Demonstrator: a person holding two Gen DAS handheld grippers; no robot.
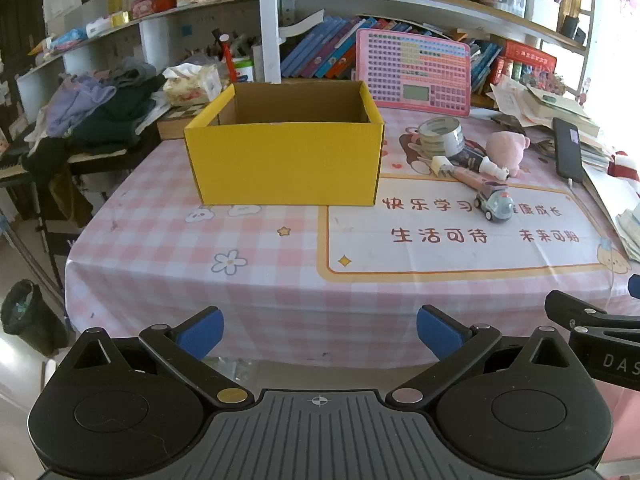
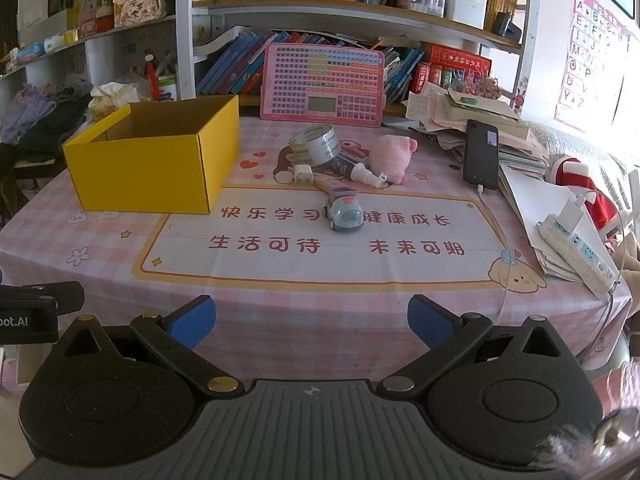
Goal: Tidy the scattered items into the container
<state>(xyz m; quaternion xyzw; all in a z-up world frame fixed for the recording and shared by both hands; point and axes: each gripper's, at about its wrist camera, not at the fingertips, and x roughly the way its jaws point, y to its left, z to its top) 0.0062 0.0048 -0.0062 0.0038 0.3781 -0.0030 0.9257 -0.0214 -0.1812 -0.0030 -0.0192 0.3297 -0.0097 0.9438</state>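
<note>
Jaws on both your left gripper (image 1: 320, 334) and right gripper (image 2: 311, 322) stand wide, empty. Toy car (image 2: 344, 214) sits right of the yellow box (image 2: 152, 164): light, rigid, rolls; pinch its sides.
</note>
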